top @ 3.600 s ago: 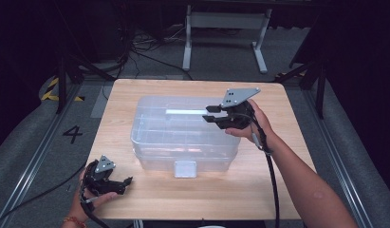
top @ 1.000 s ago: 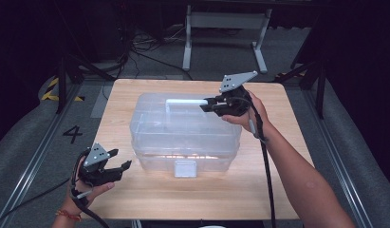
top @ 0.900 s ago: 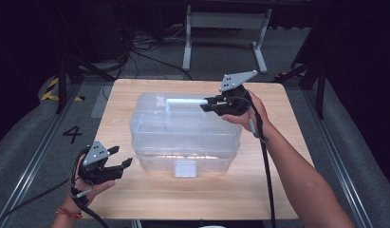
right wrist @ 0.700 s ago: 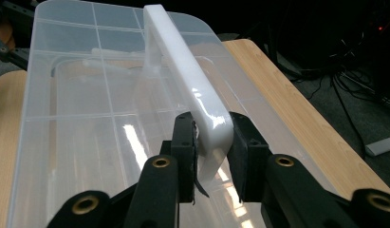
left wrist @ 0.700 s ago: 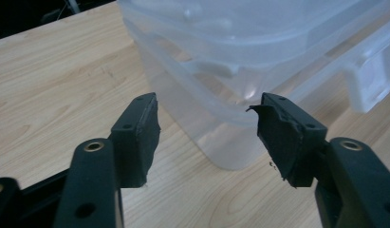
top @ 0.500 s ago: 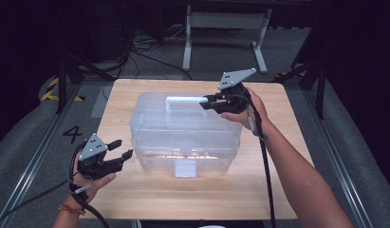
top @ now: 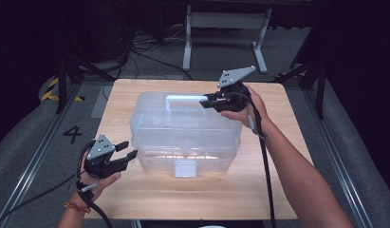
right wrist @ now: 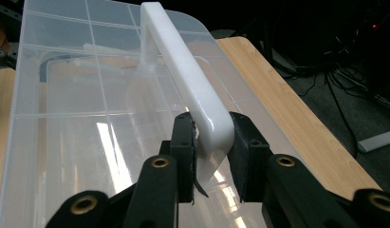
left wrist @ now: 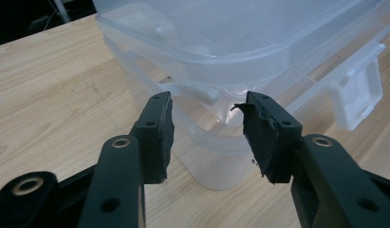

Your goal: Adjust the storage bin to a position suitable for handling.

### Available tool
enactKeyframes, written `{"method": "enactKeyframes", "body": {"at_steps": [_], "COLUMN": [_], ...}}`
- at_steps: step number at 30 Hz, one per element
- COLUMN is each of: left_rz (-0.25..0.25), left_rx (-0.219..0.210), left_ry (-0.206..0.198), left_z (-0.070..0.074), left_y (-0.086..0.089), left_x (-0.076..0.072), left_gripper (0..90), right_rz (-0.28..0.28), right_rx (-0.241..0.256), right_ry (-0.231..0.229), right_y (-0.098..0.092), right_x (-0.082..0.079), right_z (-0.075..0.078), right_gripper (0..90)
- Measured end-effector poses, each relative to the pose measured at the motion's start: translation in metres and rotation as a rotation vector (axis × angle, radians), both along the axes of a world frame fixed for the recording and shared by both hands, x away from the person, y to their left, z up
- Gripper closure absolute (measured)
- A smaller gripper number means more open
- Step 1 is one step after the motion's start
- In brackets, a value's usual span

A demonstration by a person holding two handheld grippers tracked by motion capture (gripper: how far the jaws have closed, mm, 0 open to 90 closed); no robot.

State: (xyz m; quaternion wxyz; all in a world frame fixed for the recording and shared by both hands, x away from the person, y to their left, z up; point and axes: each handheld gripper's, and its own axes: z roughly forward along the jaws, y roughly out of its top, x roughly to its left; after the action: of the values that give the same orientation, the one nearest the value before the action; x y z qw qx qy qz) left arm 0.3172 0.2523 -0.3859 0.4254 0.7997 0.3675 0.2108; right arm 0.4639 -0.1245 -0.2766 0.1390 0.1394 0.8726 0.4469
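The box [top: 185, 130] sits mid-table. Its handle [right wrist: 185, 76] is already clamped by the right gripper [right wrist: 209, 142]; the left gripper [left wrist: 207, 126], jaws apart at eight o'clock, has yet to be closed on the corner.

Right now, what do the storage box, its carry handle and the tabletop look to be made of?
Storage box: clear, glossy plastic, probably; the table shows through its walls and the lid reflects light.
Carry handle: opaque milky-white plastic with a smooth, rounded moulded look, clamped in the right claw.
Tabletop: light wood or wood-look laminate, matte, with straight grain lines; which one is unclear.
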Motion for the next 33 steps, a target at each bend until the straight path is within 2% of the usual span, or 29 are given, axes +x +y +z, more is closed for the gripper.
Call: {"method": "enactKeyframes", "body": {"at_steps": [2,6,7,13,17,20,23,24,25,28,33], "left_rz": [-0.010,-0.039,-0.051,-0.066,-0.063,-0.064,-0.054,-0.054,-0.061,-0.055,-0.057], "left_rx": [0.002,-0.020,-0.014,-0.027,-0.033,-0.014,-0.017,-0.017,-0.006,-0.014,-0.001], "left_ry": [0.004,0.014,0.002,-0.004,0.003,0.007,0.013,0.013,0.003,0.006,0.001], "left_z": [-0.001,-0.002,-0.001,-0.002,-0.003,-0.004,-0.005,-0.005,-0.004,-0.003,-0.001], "left_y": [-0.002,-0.006,-0.006,-0.005,-0.002,-0.001,-0.001,-0.001,0.000,-0.001,-0.001], "left_x": [0.003,0.004,0.004,0.001,0.000,0.001,0.000,0.000,0.001,0.001,0.001], "left_gripper": [55.3,58.1,59.8,68.3,72.0,74.4,76.7,76.8,76.8,77.4,77.6], "right_rz": [0.000,-0.007,-0.006,-0.019,-0.039,-0.063,-0.089,-0.089,-0.097,-0.122,-0.175], "right_rx": [0.001,-0.011,-0.012,-0.010,-0.010,0.045,0.063,0.063,0.069,0.098,0.114], "right_ry": [0.000,-0.007,-0.008,-0.025,-0.057,-0.058,-0.074,-0.074,-0.077,-0.083,-0.116], "right_y": [0.000,0.001,0.001,0.001,-0.001,-0.014,-0.033,-0.033,-0.039,-0.060,-0.091], "right_x": [0.000,-0.002,-0.002,-0.004,-0.010,-0.014,-0.021,-0.021,-0.023,-0.033,-0.050], "right_z": [0.000,0.000,0.000,0.000,0.000,0.004,0.008,0.008,0.008,0.004,-0.010], "right_gripper": [74.0,73.8,73.7,72.9,65.8,60.3,56.9,56.9,55.9,51.5,47.1]}}
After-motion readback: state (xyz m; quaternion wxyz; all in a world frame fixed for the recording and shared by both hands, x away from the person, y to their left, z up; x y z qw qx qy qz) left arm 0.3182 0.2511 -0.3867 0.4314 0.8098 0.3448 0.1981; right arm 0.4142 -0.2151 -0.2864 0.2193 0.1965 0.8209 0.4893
